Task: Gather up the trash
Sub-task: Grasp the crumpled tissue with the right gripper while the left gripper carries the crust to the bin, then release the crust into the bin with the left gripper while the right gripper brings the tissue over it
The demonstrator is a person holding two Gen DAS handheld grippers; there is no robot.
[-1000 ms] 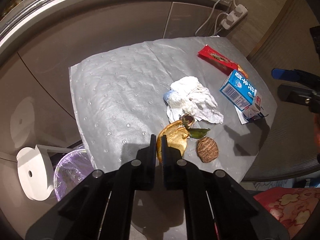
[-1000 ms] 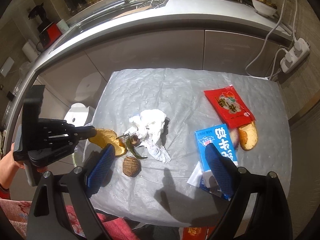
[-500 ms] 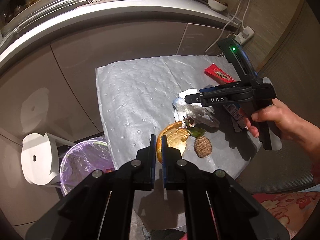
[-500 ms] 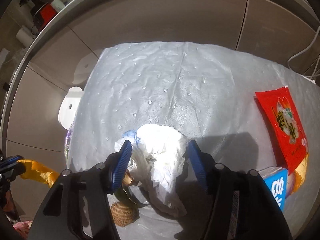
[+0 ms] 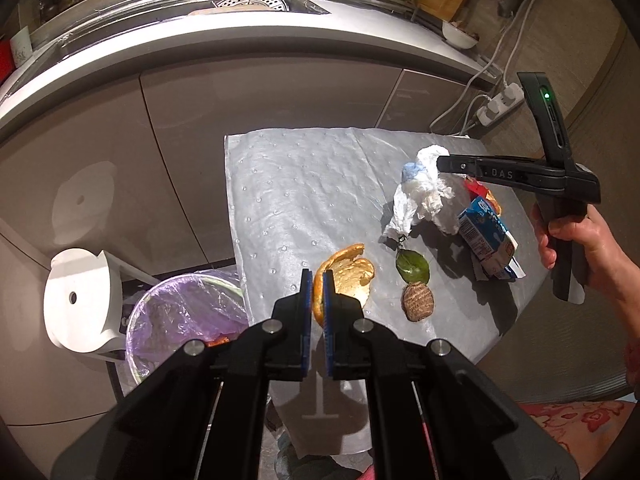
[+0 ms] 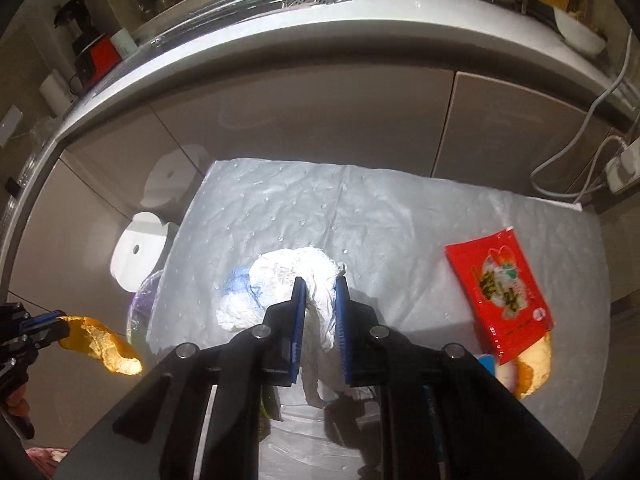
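Note:
My left gripper (image 5: 317,280) is shut on an orange peel (image 5: 348,276) and holds it in the air near the table's left edge; the peel also shows in the right wrist view (image 6: 100,340). My right gripper (image 6: 320,286) is shut on a crumpled white tissue wad (image 6: 288,280) and has it lifted off the table; the wad hangs from it in the left wrist view (image 5: 420,196). A bin lined with a purple bag (image 5: 184,316) stands on the floor below the table's left side.
On the grey table cover (image 5: 304,184) lie a green leaf (image 5: 412,266), a brown nut-like husk (image 5: 417,302), a blue milk carton (image 5: 486,236), a red snack packet (image 6: 500,292) and a bread piece (image 6: 532,368). A white stool (image 5: 80,300) stands beside the bin. Kitchen cabinets run behind.
My right gripper closed on the tissue wad and lifted it. My left gripper rose and pulled back toward the bin side with the orange peel.

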